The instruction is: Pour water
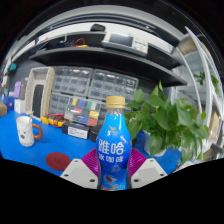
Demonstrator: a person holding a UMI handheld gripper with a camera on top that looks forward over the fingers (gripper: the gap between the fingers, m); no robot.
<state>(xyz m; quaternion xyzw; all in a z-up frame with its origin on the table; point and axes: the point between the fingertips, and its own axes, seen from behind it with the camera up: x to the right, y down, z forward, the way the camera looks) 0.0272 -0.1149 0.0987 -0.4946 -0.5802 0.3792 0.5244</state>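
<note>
A blue drink bottle (pixel 114 148) with an orange cap and white lettering stands upright between my fingers, filling the space just ahead of the camera. My gripper (pixel 113 172) is shut on the bottle, the purple pads (pixel 90 165) pressing its lower body from both sides. A white mug (pixel 27 130) with a handle stands on the blue table (pixel 55 145) to the left, well apart from the bottle. A dark red coaster (pixel 59 160) lies on the table between the mug and my left finger.
A green leafy plant (pixel 172 118) stands close on the right behind the bottle. Shelves with small drawers and boxes (pixel 85 95) line the back of the table. A grey shelf (pixel 100 48) runs overhead.
</note>
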